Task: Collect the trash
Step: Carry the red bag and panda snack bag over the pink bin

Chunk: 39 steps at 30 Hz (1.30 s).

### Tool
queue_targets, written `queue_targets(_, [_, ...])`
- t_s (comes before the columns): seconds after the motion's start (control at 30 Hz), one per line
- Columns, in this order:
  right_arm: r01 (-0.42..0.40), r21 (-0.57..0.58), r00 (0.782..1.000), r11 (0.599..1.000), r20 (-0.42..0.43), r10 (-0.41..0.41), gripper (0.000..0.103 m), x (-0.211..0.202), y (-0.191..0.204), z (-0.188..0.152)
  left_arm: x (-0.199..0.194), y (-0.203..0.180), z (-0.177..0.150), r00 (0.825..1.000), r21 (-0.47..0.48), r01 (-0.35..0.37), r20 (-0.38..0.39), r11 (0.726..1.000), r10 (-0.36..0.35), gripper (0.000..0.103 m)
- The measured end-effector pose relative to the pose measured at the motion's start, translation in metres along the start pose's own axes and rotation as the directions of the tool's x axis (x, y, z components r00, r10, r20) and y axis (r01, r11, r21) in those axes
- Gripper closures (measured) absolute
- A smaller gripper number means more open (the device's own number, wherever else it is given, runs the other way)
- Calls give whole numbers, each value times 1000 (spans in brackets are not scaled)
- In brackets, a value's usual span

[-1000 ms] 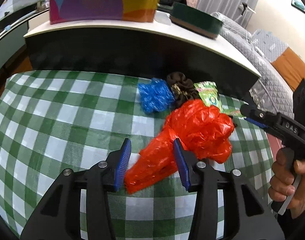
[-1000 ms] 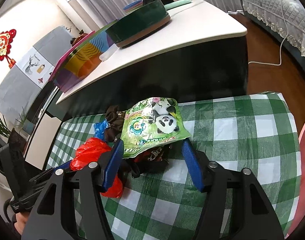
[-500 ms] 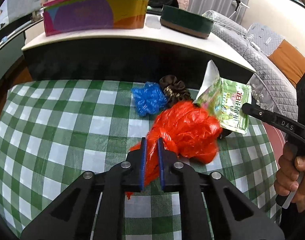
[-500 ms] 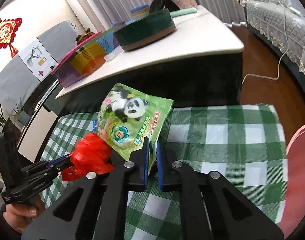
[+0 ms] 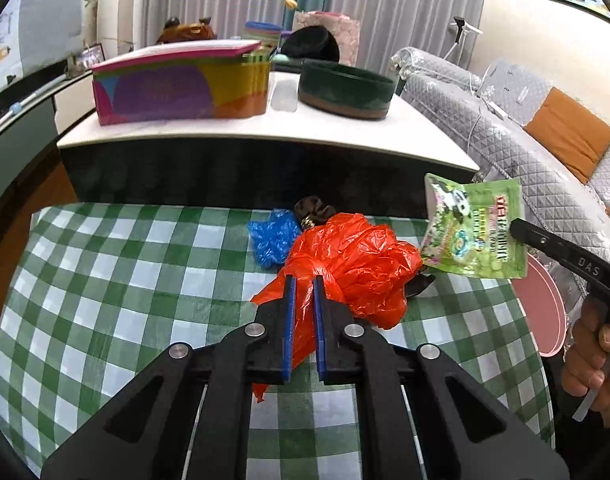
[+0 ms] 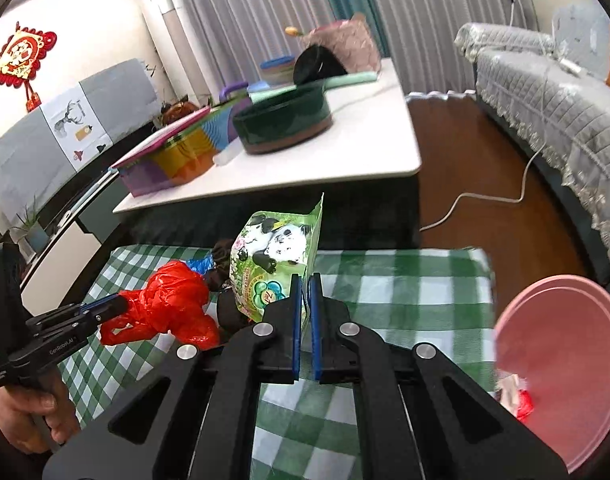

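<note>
Left gripper (image 5: 303,280) clamped on the tail end of the red plastic bag (image 5: 353,268); jaws just closed, thin film pinched between the blue pads (image 5: 290,320). Bulk of the bag crumpled ahead of the fingers, low over the green-and-white checked cloth (image 5: 125,280); whether it touches the cloth cannot be told. From the right wrist view, same bag (image 6: 173,308) seen hanging off the left gripper (image 6: 117,305), a hand (image 6: 29,412) on its grip.

Right gripper (image 6: 304,284) clamped on the lower edge of the green snack packet (image 6: 273,264) with panda print — jaws just closed, packet edge between the pads (image 6: 295,320). Packet standing upright above the cloth (image 6: 405,292), clear of it. In the left wrist view the packet (image 5: 473,232) sits at the tip of the right gripper (image 5: 519,229), tilted, up against the right side of the red bag; right hand (image 5: 593,364) at frame edge.

Left on the cloth behind the red bag: blue crumpled plastic (image 5: 271,238) and a dark brown crumpled scrap (image 5: 313,210), touching each other, close to the far edge. Another dark scrap (image 6: 225,312) between red bag and packet; details too dim to tell.

Pink round bin (image 6: 561,368) at the right of the cloth — some red and white litter (image 6: 517,398) visible inside near the rim.

Behind the cloth: white table (image 5: 345,132) carrying a multicoloured box (image 5: 177,88) and a dark green round tin (image 5: 345,88).
</note>
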State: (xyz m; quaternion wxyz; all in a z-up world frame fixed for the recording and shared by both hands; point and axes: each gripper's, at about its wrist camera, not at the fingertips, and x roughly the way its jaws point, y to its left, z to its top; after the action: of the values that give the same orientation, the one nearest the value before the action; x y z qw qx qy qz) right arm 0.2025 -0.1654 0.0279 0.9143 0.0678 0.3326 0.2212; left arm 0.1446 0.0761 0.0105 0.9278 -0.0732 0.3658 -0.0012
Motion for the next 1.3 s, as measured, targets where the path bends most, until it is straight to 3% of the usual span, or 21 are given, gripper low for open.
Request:
queue_targets(0.47, [104, -92, 993, 990, 73, -98, 99, -52, -6, -6, -23, -26, -6, 998, 30, 16, 61, 999, -18, 95])
queue_targets(1.3, [203, -57, 974, 978, 114, -196, 99, -93, -43, -13, -22, -64, 0, 993, 80, 65, 94, 995, -73, 95])
